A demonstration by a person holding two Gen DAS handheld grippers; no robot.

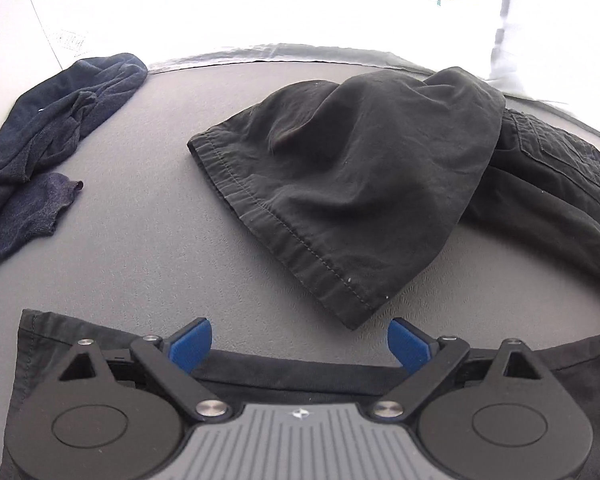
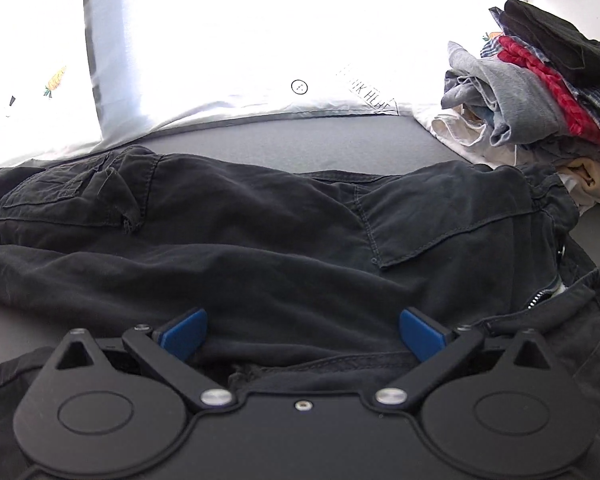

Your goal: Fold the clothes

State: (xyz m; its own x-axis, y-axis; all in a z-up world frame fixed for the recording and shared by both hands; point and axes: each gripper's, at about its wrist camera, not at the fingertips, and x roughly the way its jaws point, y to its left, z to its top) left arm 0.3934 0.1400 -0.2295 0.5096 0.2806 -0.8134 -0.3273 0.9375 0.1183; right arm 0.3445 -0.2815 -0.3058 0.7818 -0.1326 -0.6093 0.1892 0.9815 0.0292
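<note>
1. Spread wide, the left gripper (image 1: 300, 342) is hanging over the grey surface (image 1: 148, 248) with its blue pads (image 1: 192, 344) gripping nothing; black cloth is lying under its body, one hem corner showing at the lower left.
2. Lying well to the left on the surface is a crumpled navy garment (image 1: 56, 136), apart from everything else.
3. Lying just past the left gripper is a trouser leg (image 1: 340, 184), its stitched cuff pointing toward the gripper's right pad but not touching it.
4. Running off to the right, the leg is folding over the rest of the black trousers (image 2: 260, 240).
5. Standing equally wide, the right gripper (image 2: 302, 336) is hovering over the trousers, its pads released and clamping no cloth; a flap pocket and an open zip are showing to the right.
6. Sitting behind the trousers are white pillows (image 2: 236, 52) printed with small carrots.
7. Resting at the far right is a pile of clothes (image 2: 540, 80), grey, red and dark, its lower edge touching the trousers' waist end.
</note>
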